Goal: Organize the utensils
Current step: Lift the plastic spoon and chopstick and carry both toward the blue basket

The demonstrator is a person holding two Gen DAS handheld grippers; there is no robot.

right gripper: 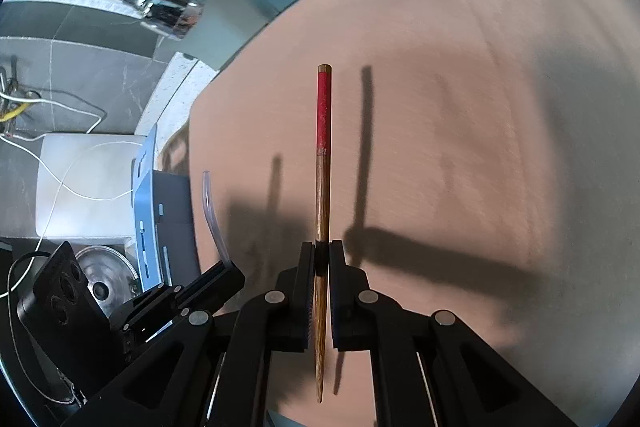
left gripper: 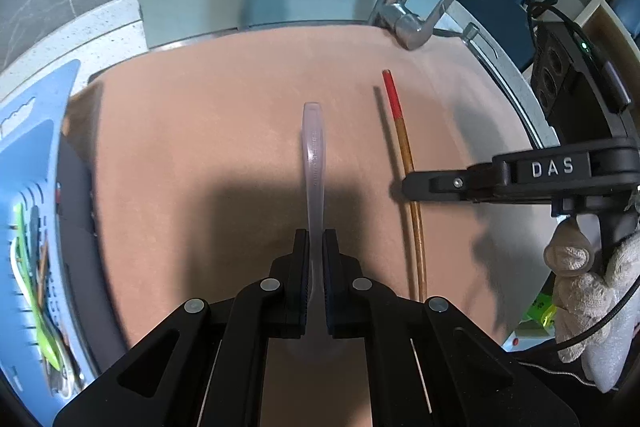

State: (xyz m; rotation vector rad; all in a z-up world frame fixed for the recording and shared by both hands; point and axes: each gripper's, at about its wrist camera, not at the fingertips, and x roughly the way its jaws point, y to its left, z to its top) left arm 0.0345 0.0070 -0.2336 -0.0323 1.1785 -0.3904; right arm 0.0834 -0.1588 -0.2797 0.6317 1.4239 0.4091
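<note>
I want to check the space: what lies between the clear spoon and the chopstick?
Only bare pink cloth lies between the clear spoon and the chopstick, seen in the left wrist view.

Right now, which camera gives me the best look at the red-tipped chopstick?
The right wrist view: the chopstick runs straight up the frame, clamped in the right gripper, red end to bare tip visible. The left wrist view shows it from the side, partly crossed by the right gripper.
</note>
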